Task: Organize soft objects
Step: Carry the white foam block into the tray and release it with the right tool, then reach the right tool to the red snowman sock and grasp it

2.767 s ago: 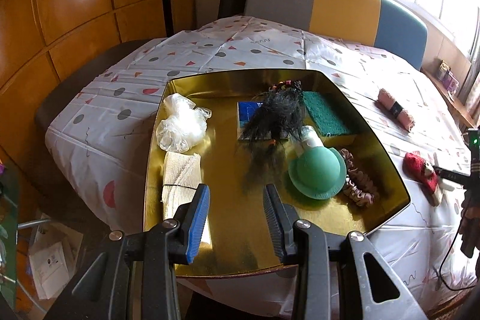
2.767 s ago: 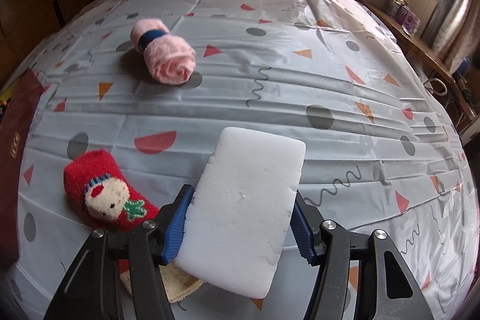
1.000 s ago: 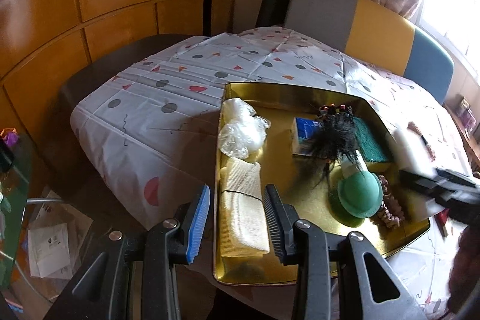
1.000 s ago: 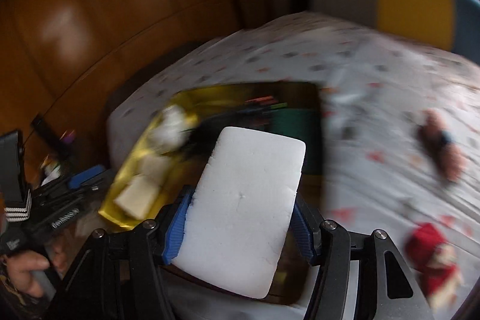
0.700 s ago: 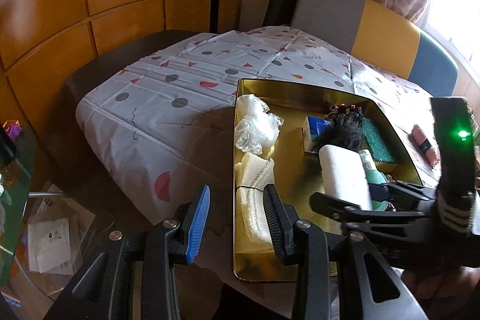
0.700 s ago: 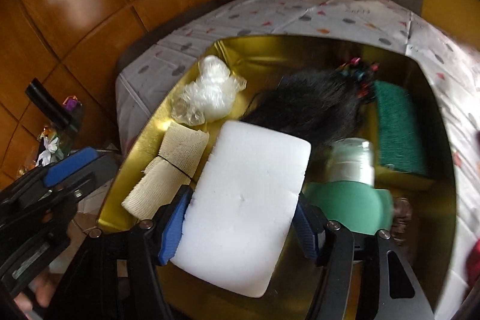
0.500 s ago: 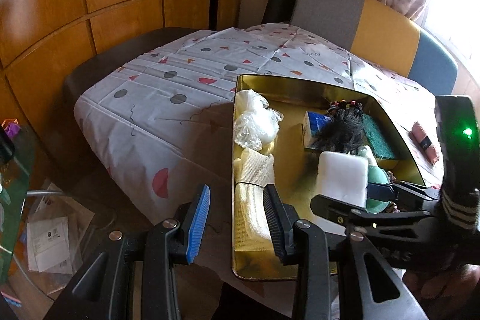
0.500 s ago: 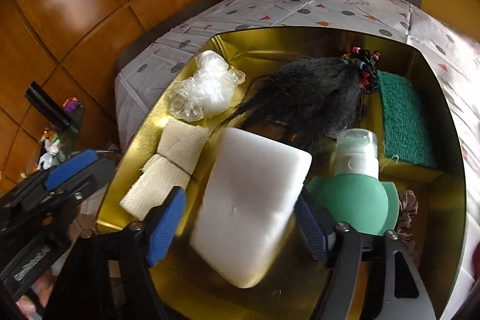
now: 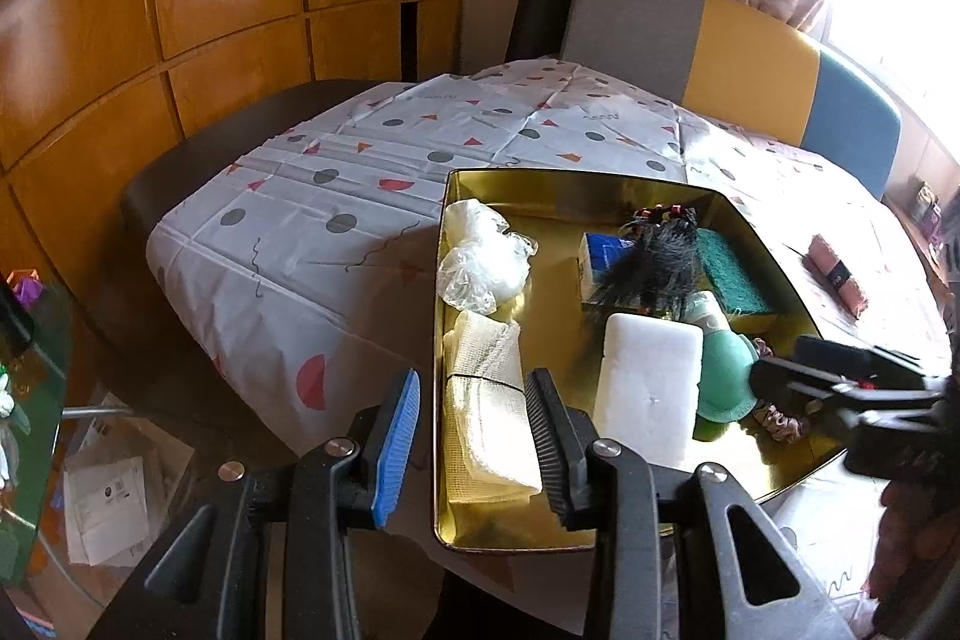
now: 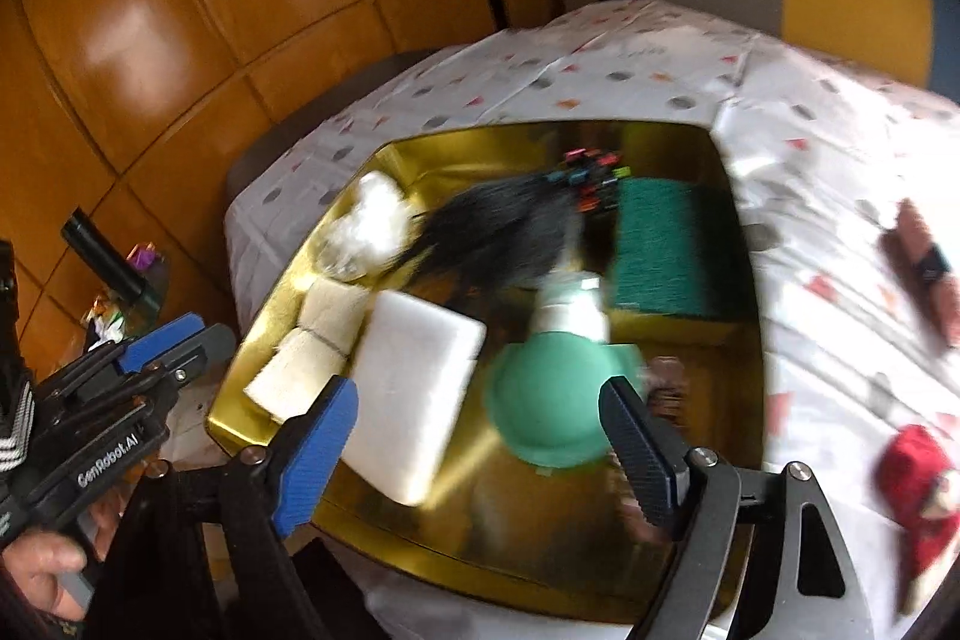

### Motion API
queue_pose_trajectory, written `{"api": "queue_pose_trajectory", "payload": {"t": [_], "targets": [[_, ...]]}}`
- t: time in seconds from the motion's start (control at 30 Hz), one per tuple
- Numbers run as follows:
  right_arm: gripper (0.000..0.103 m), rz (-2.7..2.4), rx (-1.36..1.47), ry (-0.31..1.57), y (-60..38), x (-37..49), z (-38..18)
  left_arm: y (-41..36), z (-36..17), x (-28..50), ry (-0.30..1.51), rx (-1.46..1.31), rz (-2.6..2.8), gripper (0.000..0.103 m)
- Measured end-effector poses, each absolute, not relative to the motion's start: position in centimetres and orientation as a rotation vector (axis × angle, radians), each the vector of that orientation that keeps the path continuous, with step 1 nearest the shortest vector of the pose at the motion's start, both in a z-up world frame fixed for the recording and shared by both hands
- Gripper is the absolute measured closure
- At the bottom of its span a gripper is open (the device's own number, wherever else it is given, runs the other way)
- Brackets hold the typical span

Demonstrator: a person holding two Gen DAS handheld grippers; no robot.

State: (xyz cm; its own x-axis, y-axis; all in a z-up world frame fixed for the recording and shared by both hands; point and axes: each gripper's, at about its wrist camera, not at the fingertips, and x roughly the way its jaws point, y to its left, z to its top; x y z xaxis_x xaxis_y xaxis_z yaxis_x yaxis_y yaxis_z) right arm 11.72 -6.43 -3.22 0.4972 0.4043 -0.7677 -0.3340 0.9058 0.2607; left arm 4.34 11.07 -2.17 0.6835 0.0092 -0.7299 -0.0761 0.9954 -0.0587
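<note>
I find the white sponge (image 10: 414, 394) lying in the gold tray (image 10: 600, 574), beside the folded cloth (image 9: 486, 400). My right hand-held gripper (image 10: 480, 454) has just been opening, jaws wide, nothing between. My left hand-held gripper (image 9: 474, 436) stands narrow, empty

A: Report right gripper (image 10: 480, 439).

B: I see its jaws spread wide, having just been opening; nothing sits between the pads.

A: Left gripper (image 9: 474, 427)?

B: I read its jaws partly apart and gripping nothing. A hand (image 10: 42, 571) grips its handle.
</note>
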Motion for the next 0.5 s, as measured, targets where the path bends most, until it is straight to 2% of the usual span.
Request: {"api": "queue_pose_trajectory", "payload": {"t": [0.5], "targets": [[0.020,0.195,0.142,0.911,-19.0,9.7,-2.7,8.7,-1.8,4.0,0.815,-0.032,0.006,0.066]]}}
